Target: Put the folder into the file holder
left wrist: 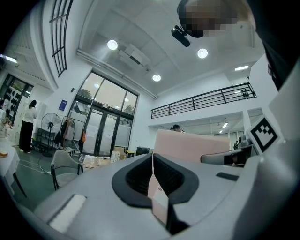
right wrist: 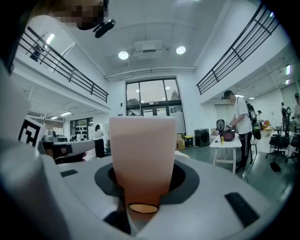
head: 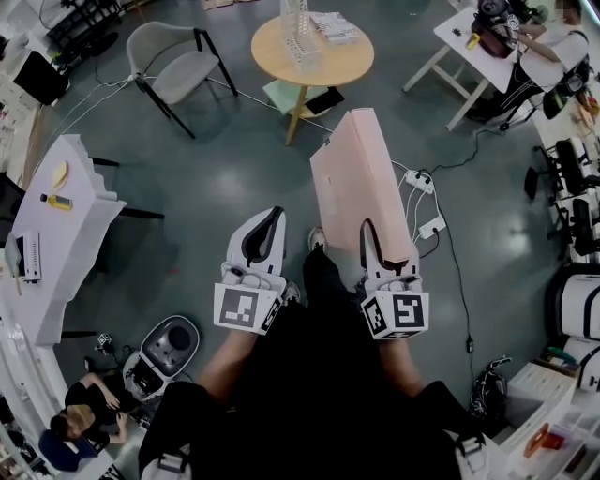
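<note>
A tall pink folder stands upright in front of me, with my right gripper shut on its lower edge. In the right gripper view the folder rises straight out of the jaws of the right gripper and hides what lies ahead. My left gripper hangs beside it on the left, apart from the folder, its jaws together with nothing held. From the left gripper the folder shows to the right. A white file holder stands on the round wooden table farther ahead.
A stack of papers lies next to the file holder. A grey chair stands left of the round table. A white table is at the left, power strips and cables lie on the floor, and a person works at the far right.
</note>
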A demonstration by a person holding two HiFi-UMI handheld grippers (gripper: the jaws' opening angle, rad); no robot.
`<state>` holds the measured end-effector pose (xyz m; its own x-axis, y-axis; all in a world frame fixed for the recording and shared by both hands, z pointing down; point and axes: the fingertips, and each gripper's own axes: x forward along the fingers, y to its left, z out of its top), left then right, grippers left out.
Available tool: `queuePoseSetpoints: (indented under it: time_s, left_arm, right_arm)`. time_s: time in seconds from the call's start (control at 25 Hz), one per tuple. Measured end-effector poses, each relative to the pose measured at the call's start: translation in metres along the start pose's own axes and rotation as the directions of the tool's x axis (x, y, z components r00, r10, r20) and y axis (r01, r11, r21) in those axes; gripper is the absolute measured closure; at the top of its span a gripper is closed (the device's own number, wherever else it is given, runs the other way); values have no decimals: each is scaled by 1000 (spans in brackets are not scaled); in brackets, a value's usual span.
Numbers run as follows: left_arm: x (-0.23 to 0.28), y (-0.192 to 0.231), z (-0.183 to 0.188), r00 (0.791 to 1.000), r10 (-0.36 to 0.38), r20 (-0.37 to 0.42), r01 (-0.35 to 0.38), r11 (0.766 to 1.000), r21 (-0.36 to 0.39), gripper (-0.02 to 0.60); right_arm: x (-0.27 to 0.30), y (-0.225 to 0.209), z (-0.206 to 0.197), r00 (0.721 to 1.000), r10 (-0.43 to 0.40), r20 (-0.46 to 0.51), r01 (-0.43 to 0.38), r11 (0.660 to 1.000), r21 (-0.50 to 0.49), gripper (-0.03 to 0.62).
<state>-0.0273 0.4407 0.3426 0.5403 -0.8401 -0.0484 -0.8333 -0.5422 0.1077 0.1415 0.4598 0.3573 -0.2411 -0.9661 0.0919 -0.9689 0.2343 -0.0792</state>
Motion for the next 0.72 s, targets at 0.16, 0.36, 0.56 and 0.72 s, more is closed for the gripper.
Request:
queuePoseSetpoints:
  time_s: [0.16,0.36,0.56,0.72]
  left_arm:
    - [24,14,-3,1000,7,-4,-7,1000,-3,569]
    - [67,31,-4,1000,20,-11,-20,1000,4,569]
    - [116,50,-2,999,42,-25,-41,999,8,569]
    - [158,62,-1,998,54,-29,-54,999,3,569]
  right_arm:
    - [29,-9,2,1000,10,0,-10,1000,-2,464]
    - [74,-28,4,1000,28,-6,-28,1000,2,465]
    - [126,-50,10,998,57,-11,-57,998,5,465]
    - [165,-70,20,997,74,1,-74,997,13,465]
